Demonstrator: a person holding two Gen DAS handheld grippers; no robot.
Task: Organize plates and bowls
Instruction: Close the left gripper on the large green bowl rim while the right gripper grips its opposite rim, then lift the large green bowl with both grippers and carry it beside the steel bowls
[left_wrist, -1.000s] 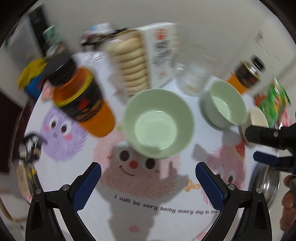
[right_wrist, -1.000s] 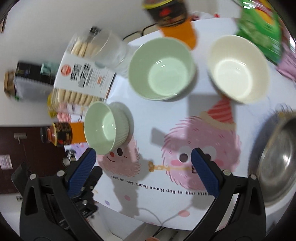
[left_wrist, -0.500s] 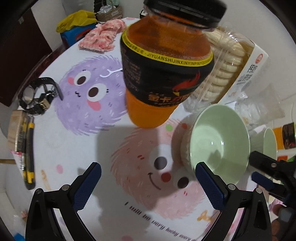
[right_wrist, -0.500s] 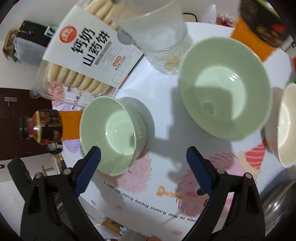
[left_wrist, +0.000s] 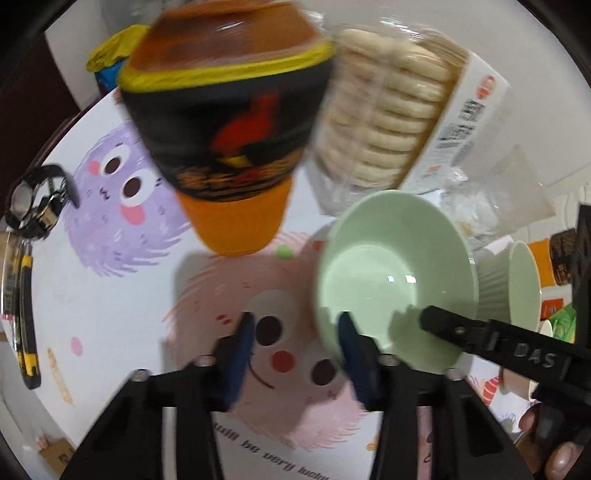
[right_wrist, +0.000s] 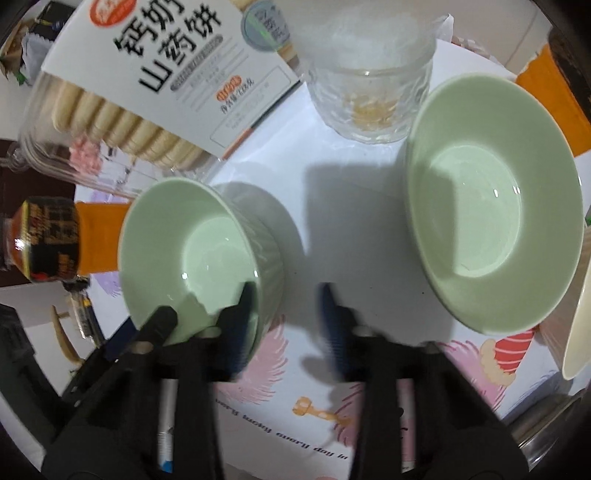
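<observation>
Left wrist view first: a round table (left_wrist: 110, 295) under a white cloth printed with fuzzy cartoon faces, purple at the left of the frame and pink at centre. At its left edge lie a wristwatch (left_wrist: 33, 199) and a yellow-and-black tool (left_wrist: 26, 314). An orange bottle with a black label (left_wrist: 229, 147) looms blurred at upper centre, a pack of round biscuits (left_wrist: 384, 114) beside it at upper right. The large green bowl (left_wrist: 395, 273) sits right of centre, with the small ribbed green bowl (left_wrist: 513, 284) past it toward the right edge.

The left tongs (left_wrist: 295, 332) point steeply down at the table. Their jaws have just been closing; the right-hand pad sits inside the large bowl and the other outside it, so the near rim lies between them, but blur hides whether they pinch it. A fingertip (left_wrist: 561, 458) shows at lower right.

Right wrist view: the small bowl is at centre left, the large one at right, a clear glass (right_wrist: 369, 81) at top, a cream bowl (right_wrist: 580, 325) at the right edge. The right tongs (right_wrist: 288, 306), also pointing steeply down, have just been closing too, straddling the small bowl's near wall; contact unclear.
</observation>
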